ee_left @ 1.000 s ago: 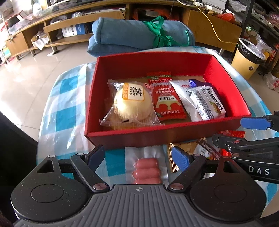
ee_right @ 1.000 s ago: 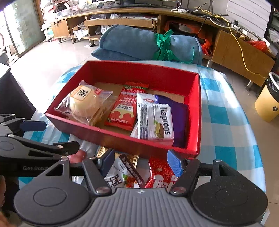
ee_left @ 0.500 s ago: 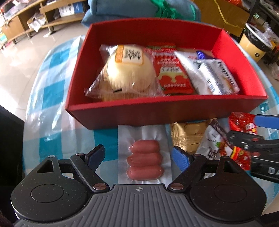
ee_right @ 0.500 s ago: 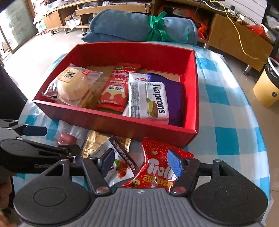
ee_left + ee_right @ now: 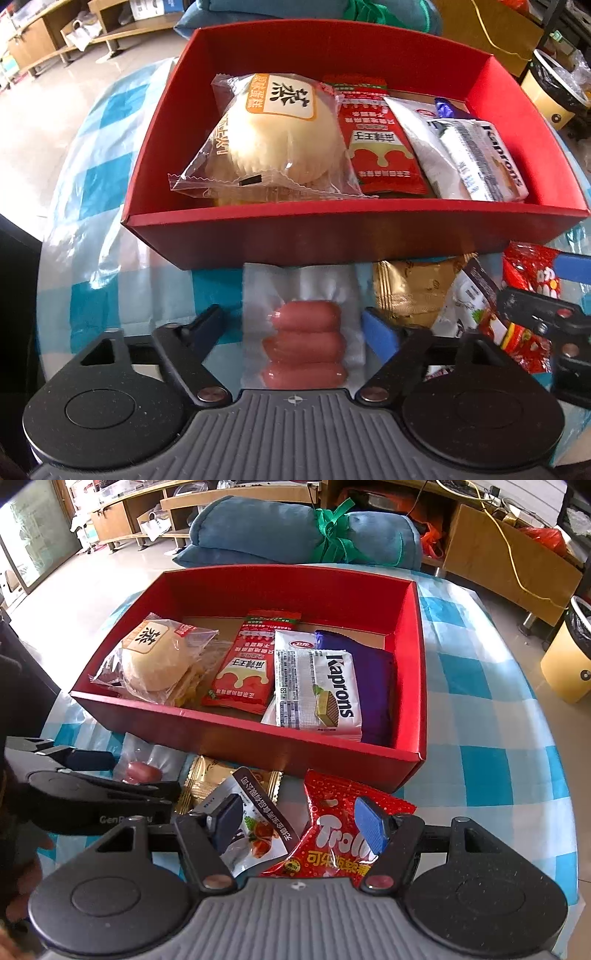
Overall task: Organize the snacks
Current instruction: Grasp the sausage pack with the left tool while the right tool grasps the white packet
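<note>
Table [image 5: 491, 709]: checked cloth under both hand-held grippers.
Box [image 5: 354, 232]: ahead of the fingers; holds bun [image 5: 273, 136], red sachet [image 5: 380, 147], wafer [image 5: 317, 690].
Sausages [image 5: 304, 343]: between the closing left hand-held gripper [image 5: 299, 328], pads apart from it; links crosswise, stacked toward box.
Right hand-held gripper [image 5: 299, 823]: parted over two packets, gripping nothing.

Left gripper [image 5: 295, 325] points steeply down, jaws closing; right gripper [image 5: 299, 821] jaws part-open.
</note>
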Motion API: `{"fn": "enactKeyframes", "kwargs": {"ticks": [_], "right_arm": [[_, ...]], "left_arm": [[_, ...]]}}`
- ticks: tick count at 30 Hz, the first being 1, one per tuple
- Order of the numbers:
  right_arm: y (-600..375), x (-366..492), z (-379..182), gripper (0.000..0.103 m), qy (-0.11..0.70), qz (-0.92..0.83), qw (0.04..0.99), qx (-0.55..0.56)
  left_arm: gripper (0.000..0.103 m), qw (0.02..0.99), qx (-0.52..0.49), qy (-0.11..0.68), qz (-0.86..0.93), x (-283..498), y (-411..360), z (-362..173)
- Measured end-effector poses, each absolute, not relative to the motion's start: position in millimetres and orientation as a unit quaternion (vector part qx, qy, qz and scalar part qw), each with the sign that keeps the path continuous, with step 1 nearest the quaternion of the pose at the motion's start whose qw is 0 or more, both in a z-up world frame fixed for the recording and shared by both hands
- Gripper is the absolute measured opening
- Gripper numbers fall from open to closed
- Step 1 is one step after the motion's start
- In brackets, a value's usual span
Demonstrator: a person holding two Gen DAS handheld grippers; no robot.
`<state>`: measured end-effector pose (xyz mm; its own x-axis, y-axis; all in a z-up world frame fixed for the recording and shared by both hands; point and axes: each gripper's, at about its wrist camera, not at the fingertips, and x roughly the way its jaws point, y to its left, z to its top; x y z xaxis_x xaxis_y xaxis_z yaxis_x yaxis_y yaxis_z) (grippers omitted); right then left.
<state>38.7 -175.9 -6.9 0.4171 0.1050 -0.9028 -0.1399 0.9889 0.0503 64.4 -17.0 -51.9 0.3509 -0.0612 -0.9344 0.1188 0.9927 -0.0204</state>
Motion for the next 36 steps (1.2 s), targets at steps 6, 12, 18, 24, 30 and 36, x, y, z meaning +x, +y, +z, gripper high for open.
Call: {"fn": "enactKeyframes", "kwargs": {"ticks": [6, 12, 18, 24, 30, 36], "right_arm": [[-170.2, 37.8, -6.9, 0.062, 0.535, 0.081, 0.841, -0.022], [-168.7, 38.8, -9.5, 0.062, 0.542, 0.085, 0.836, -0.009], [-170.7, 30.8, -9.6, 0.062, 0.550, 0.086, 0.829, 0.041], [-158.2, 21.5, -15.4, 0.071, 0.561, 0.084, 0.820, 0.079], [-159.1, 4.8, -3.2, 0.071, 0.544, 0.076, 0.823, 0.145], [-160.6, 8.6, -29.6, 0.071, 0.576, 0.051, 0.788, 0.210]], "left_arm": [[0.075, 0.818, 0.023, 0.571, -0.060, 55.4, -8.6, -46.5], [0.075, 0.821, 0.014, 0.568, -0.062, 52.2, -0.4, -41.3], [0.075, 0.818, 0.003, 0.571, -0.069, 48.9, 9.5, -38.7], [0.075, 0.816, -0.005, 0.574, -0.069, 48.6, 18.3, -40.2], [0.075, 0.814, -0.005, 0.576, -0.073, 48.3, 23.9, -45.1], [0.075, 0.814, -0.012, 0.575, -0.078, 48.9, 28.4, -45.4]]}}
